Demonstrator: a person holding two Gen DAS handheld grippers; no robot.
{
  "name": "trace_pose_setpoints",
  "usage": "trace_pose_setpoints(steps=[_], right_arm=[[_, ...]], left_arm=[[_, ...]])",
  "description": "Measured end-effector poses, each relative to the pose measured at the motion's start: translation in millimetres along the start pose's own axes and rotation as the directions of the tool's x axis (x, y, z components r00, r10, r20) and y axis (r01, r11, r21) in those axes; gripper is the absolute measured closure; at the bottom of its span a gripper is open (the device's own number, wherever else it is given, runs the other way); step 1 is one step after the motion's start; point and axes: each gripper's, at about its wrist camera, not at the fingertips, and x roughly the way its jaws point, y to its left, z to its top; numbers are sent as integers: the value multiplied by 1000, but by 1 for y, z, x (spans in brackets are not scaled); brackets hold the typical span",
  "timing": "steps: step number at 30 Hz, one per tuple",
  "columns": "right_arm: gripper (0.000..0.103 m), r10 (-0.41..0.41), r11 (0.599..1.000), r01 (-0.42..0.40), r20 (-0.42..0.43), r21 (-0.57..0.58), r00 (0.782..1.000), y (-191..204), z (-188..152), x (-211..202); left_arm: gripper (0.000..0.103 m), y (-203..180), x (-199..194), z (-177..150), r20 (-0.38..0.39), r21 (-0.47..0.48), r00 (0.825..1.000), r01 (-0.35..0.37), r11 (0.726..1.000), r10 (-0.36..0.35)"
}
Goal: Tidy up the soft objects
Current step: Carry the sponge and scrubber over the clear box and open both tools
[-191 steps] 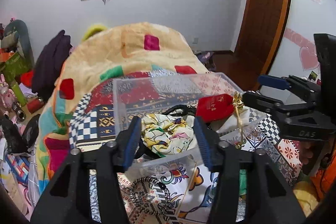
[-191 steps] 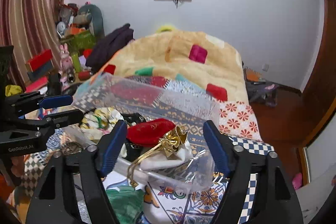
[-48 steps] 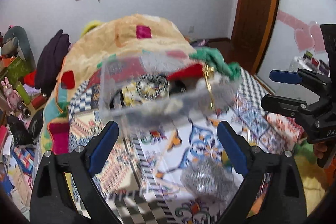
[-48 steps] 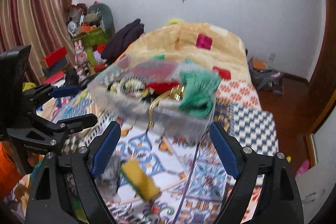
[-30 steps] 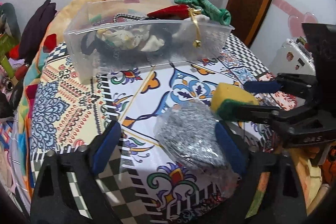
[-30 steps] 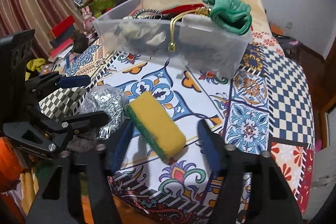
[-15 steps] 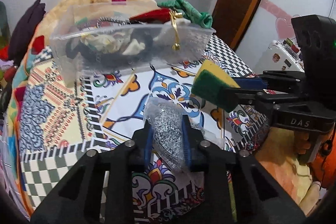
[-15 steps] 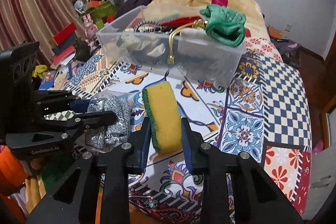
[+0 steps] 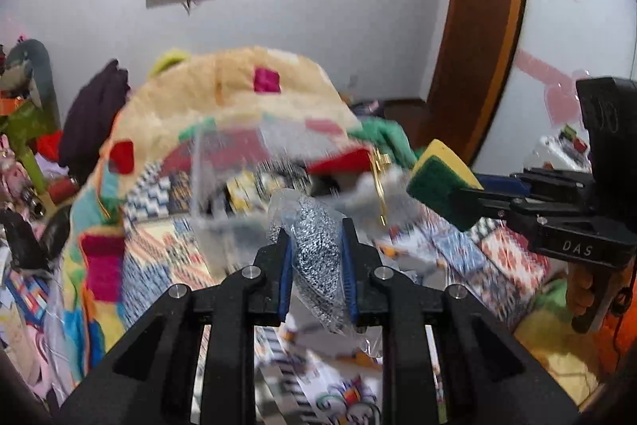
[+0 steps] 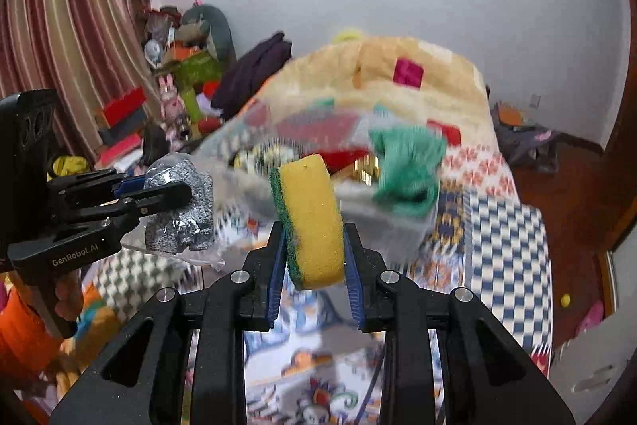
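Note:
My left gripper (image 9: 314,237) is shut on a bagged silver steel-wool scrubber (image 9: 316,245) and holds it in the air. It also shows in the right wrist view (image 10: 179,214). My right gripper (image 10: 314,237) is shut on a yellow and green sponge (image 10: 310,218), also lifted; it shows in the left wrist view (image 9: 438,182). Ahead of both, blurred, stands a clear plastic bin (image 9: 239,182) holding soft things: a green cloth (image 10: 406,166), a red pouch (image 9: 342,160) with a gold tassel, a patterned scrunchie.
The bin stands on a patterned bedspread (image 10: 505,234). A beige quilt (image 9: 223,94) is heaped behind it. Clutter and toys (image 10: 183,66) lie at the left by striped curtains. A wooden door (image 9: 485,18) is at the right.
Both grippers closed on the scrubber and the sponge, lifted them off the bedspread and now point level at the bin; the view is blurred by motion.

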Motion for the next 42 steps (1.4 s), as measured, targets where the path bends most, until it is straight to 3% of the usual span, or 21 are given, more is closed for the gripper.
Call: trace_pose_setpoints(steps=[5,11,19,30,34,39,42], right_arm=[[78,0,1000,0,63,-4,998,1,25,6],[78,-6,1000,7,75,-13,997,2,43,26],[78,-14,1000,14,13,-7,1000,-5,42,65],[76,-23,999,21,-46,-31,999,-3,33,92],[74,-27,999,26,-49,-33,998,-2,33,91],[57,-20,999,19,-39,-29,999,-1,36,83],[57,-20,999,20,-15,-32,1000,0,40,72]], left_arm=[[82,14,-3,31,76,-13,997,-33,999,34],[82,26,14,51,102,-18,992,-71,997,72],[82,37,67,45,12,-3,995,-99,995,99],[81,40,102,34,-57,-7,994,-96,995,95],[71,41,101,33,-65,-16,994,-94,995,93],[54,40,86,36,-45,-32,996,-79,996,78],[50,36,70,39,-11,-25,997,-81,996,81]])
